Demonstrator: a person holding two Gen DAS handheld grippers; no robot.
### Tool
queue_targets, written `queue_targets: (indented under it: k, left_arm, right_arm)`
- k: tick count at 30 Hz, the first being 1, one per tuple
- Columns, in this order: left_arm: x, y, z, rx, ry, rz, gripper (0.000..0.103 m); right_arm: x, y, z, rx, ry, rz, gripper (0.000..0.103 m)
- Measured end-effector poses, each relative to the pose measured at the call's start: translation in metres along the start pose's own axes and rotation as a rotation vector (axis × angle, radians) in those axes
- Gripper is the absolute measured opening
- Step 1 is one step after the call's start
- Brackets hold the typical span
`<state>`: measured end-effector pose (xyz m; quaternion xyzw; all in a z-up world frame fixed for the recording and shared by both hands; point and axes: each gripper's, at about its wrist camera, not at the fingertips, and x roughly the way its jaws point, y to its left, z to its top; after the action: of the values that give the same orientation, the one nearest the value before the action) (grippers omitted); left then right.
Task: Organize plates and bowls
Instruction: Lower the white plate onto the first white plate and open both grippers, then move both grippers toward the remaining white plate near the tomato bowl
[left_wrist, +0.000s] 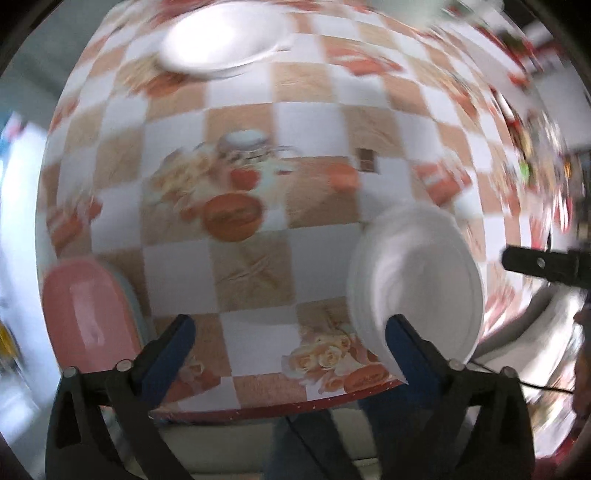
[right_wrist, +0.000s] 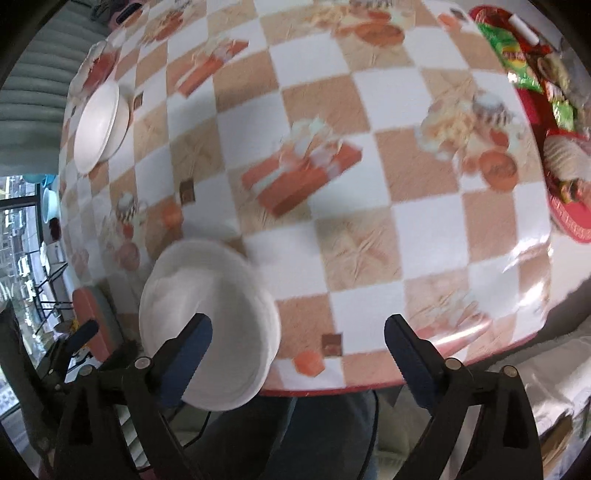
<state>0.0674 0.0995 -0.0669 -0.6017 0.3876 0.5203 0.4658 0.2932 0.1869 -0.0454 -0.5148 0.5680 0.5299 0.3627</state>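
Both claws stood wide open and held nothing. The left claw (left_wrist: 290, 334) hung over bare checkered tablecloth (left_wrist: 314, 129); the right claw (right_wrist: 297, 334) did likewise, its left finger overlapping the near white stack in the picture without gripping it.

State of the dishes:
- A stack of white dishes (left_wrist: 415, 284) sat at the near table edge, lower right of the left wrist view and lower left of the right wrist view (right_wrist: 208, 325). Blur left it unclear whether they were plates or bowls.
- A second white stack (left_wrist: 225, 38) sat at the top of the left wrist view; in the right wrist view it appeared at upper left (right_wrist: 101, 125).
- A pink plate (left_wrist: 90, 310) lay at lower left on a pale blue dish.

Judged progress: grouping appeared well advanced, with three piles formed. Merging the two white stacks possibly remained. A red tray (right_wrist: 569, 225) of snacks at the right edge lay well apart.
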Motion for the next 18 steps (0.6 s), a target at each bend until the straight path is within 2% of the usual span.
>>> queue_targets:
  k: [4, 9, 18]
  left_arm:
    - [-0.006, 0.023, 0.002, -0.099, -0.007, -0.013, 0.103]
    - [-0.01, 0.028, 0.004, -0.093, -0.019, 0.011, 0.103]
    - [-0.003, 0.011, 0.019, -0.058, -0.018, 0.044, 0.103]
  right_arm:
    - [-0.007, 0.002, 0.018, -0.037, -0.014, -0.028, 0.095]
    - [-0.006, 0.002, 0.028, -0.059, -0.004, -0.043, 0.095]
    - [0.004, 0.003, 0.038, -0.093, 0.026, -0.049, 0.095]
